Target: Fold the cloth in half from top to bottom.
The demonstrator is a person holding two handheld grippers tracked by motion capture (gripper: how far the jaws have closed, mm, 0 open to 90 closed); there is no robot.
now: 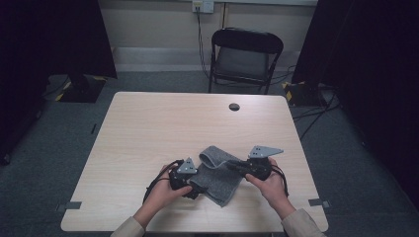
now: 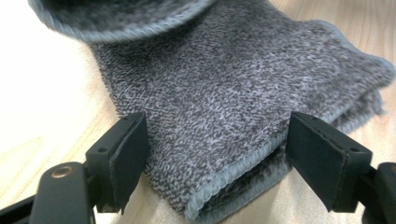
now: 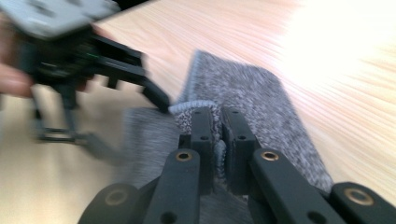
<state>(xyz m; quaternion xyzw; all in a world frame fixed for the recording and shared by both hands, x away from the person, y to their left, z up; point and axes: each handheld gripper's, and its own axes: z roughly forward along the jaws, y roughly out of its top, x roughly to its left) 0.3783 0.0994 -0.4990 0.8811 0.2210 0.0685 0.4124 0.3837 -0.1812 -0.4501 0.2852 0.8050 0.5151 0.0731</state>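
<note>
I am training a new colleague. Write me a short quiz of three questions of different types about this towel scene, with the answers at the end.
1. True or false: the left claw is shut on the grey towel.
2. Multiple choice: what does the right claw hold? A) a fold of the towel B) a cable C) nothing
3. Short answer: what piece of furniture stands beyond the far edge of the table?

Key:
1. False. Its jaws stand wide apart, one at each side of the folded towel's corner.
2. A. The jaws are closed on a raised fold of towel.
3. A black folding chair.
</note>
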